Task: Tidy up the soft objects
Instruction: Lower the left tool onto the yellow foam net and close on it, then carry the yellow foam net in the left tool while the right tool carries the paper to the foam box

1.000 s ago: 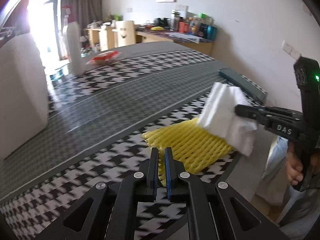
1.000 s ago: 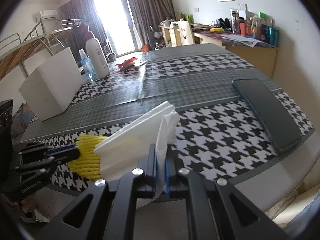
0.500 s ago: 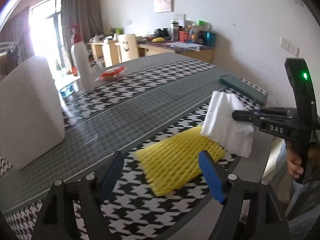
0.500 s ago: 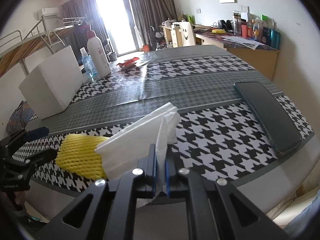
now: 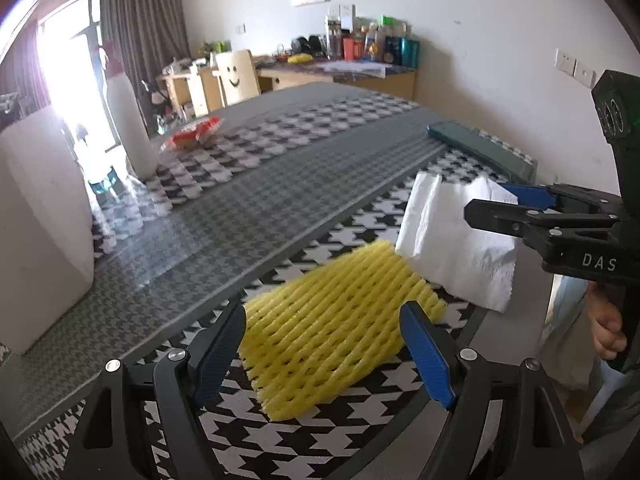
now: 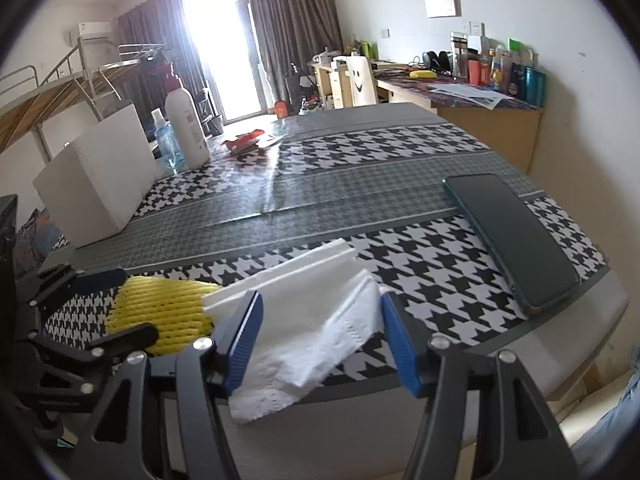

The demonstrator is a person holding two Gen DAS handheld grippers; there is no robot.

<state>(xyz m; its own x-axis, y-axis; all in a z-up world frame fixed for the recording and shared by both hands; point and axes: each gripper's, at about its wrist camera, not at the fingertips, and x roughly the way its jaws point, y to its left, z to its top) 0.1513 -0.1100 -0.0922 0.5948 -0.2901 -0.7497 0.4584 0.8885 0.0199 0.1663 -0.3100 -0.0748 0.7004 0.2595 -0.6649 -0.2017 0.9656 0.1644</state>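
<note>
A yellow foam net [image 5: 336,328] lies flat on the houndstooth tablecloth near the front edge; it also shows in the right wrist view [image 6: 160,312]. A folded white tissue [image 6: 304,320] lies beside it, one corner overlapping the net, one end hanging over the table edge; it shows in the left wrist view too [image 5: 452,240]. My left gripper [image 5: 324,344] is open, its fingers either side of the net's near end. My right gripper [image 6: 320,340] is open around the tissue, not gripping it.
A dark green flat case [image 6: 516,236] lies at the right edge. A white foam block [image 6: 96,176], a white bottle [image 6: 186,124], a small blue bottle [image 6: 166,146] and a red wrapper [image 6: 244,142] sit farther back. The table's front edge [image 6: 560,344] is close.
My left gripper opened and let go of the yellow net, which now lies flat. My right gripper opened in the last half second and released the tissue onto the table.
</note>
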